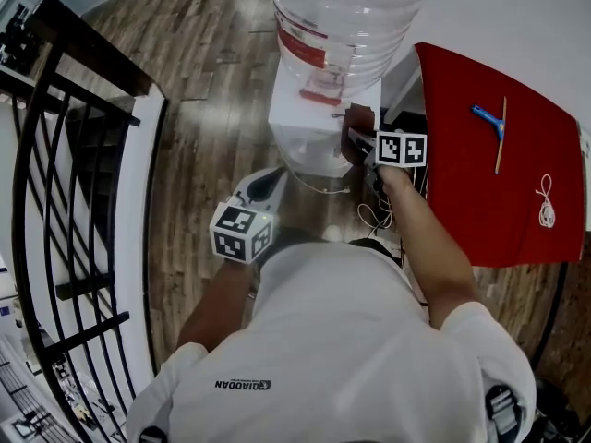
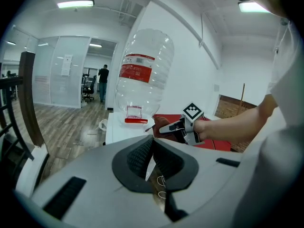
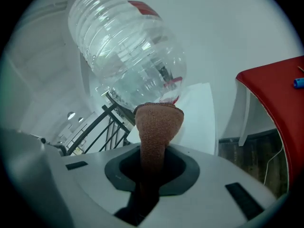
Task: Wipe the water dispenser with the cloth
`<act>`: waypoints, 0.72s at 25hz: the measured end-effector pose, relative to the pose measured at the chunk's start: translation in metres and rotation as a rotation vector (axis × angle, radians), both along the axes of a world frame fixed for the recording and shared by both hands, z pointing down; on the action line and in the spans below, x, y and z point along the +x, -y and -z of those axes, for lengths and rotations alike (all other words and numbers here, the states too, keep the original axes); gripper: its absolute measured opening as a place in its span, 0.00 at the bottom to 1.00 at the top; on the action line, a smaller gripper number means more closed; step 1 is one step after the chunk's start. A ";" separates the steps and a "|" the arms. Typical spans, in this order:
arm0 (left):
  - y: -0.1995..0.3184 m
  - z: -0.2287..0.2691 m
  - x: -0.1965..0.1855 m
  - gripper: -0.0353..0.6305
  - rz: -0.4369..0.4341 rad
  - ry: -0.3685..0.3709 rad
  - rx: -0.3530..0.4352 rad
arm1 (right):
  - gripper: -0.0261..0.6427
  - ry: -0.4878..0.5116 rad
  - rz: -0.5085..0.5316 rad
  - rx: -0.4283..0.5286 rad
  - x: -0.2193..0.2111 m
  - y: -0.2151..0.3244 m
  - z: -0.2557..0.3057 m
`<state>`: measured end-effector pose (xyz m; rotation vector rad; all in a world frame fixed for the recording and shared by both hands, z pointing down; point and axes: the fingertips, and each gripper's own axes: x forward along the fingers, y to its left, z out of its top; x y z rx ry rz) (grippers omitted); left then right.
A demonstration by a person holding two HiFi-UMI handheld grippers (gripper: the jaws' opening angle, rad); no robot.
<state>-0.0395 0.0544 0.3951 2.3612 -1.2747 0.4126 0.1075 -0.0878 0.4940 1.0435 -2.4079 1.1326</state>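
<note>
The water dispenser (image 1: pixel 314 123) is a white cabinet with a large clear bottle (image 1: pixel 343 12) upside down on top. My right gripper (image 1: pixel 363 142) is shut on a brown cloth (image 1: pixel 357 121), which it holds at the dispenser's right upper edge. In the right gripper view the cloth (image 3: pixel 157 125) sticks up out of the jaws in front of the bottle (image 3: pixel 126 56). My left gripper (image 1: pixel 269 184) hangs low in front of the dispenser, shut with nothing in it. The left gripper view shows the bottle (image 2: pixel 143 75), the dispenser top (image 2: pixel 122 130) and the right gripper (image 2: pixel 176 127) with the cloth.
A red-covered table (image 1: pixel 480 201) stands right of the dispenser, with a blue-handled tool (image 1: pixel 489 121) and a white cord (image 1: pixel 547 203) on it. A black railing (image 1: pixel 65 201) runs along the left. Cables (image 1: pixel 374 212) lie on the wooden floor by the dispenser's base.
</note>
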 end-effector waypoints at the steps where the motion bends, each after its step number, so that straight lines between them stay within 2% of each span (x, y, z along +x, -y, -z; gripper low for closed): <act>1: -0.002 -0.001 0.000 0.04 0.004 0.002 0.000 | 0.12 -0.004 -0.007 0.001 0.006 0.000 0.000; 6: -0.005 -0.003 0.000 0.04 0.017 0.002 0.006 | 0.12 -0.023 -0.070 0.019 0.044 0.000 0.001; 12: -0.004 -0.003 0.001 0.04 -0.013 -0.017 0.015 | 0.12 -0.064 -0.167 0.048 0.086 0.005 0.004; 18: -0.010 -0.001 -0.015 0.04 -0.036 -0.025 0.005 | 0.12 -0.141 -0.249 0.113 0.103 -0.002 0.022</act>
